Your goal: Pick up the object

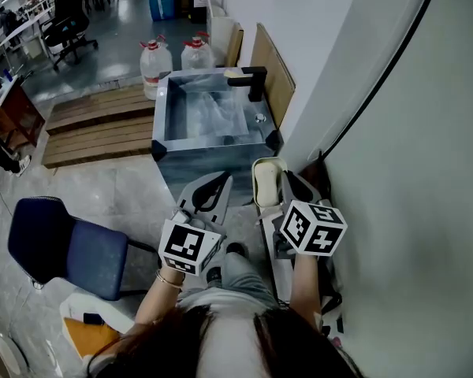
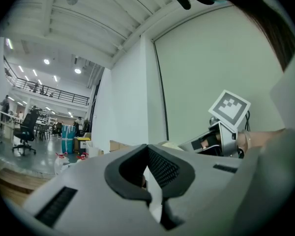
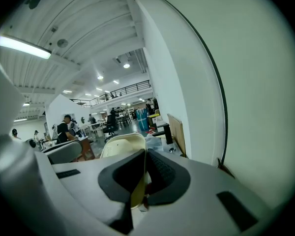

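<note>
Pickup looks done to me: my right gripper is clamped on the thin edge of the cream dish, which hangs in the air, resting on nothing, just short of the sink's near edge. My left gripper has its jaws together with nothing between them. I judge only the carrying away is left

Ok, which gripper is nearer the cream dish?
Right. The right gripper is shut on the dish, which sits edge-on between its jaws. The left gripper is shut on nothing and sits apart from the dish, off to its left.
</note>
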The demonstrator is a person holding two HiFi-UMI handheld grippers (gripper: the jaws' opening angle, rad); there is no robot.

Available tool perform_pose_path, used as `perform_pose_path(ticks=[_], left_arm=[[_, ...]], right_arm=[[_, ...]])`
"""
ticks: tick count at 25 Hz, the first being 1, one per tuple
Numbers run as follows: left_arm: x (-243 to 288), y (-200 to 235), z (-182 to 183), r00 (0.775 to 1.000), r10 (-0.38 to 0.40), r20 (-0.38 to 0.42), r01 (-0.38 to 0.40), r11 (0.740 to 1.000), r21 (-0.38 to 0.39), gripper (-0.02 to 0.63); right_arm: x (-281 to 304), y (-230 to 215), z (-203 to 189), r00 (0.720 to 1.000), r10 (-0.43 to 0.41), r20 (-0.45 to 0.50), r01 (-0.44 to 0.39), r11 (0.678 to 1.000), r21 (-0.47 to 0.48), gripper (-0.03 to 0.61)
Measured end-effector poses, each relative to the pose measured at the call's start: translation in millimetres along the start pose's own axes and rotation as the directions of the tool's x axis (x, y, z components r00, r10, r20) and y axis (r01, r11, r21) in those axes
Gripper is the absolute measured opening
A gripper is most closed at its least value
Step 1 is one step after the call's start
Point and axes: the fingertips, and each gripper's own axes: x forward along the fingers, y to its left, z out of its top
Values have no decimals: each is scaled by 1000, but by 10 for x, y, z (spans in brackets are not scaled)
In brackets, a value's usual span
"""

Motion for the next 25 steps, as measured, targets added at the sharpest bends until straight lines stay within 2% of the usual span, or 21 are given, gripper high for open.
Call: perform_pose_path(ticks=[11, 25], left_arm=[[106, -11, -9, 1000, 6, -7, -7, 999, -32, 8], [238, -262, 89, 999, 35, -28, -36, 999, -30, 8]], right_arm=[[-26, -45, 82, 1000, 7, 3, -7, 1000, -7, 34], [-197, -218, 240, 999, 52, 9, -52, 999, -5, 34]])
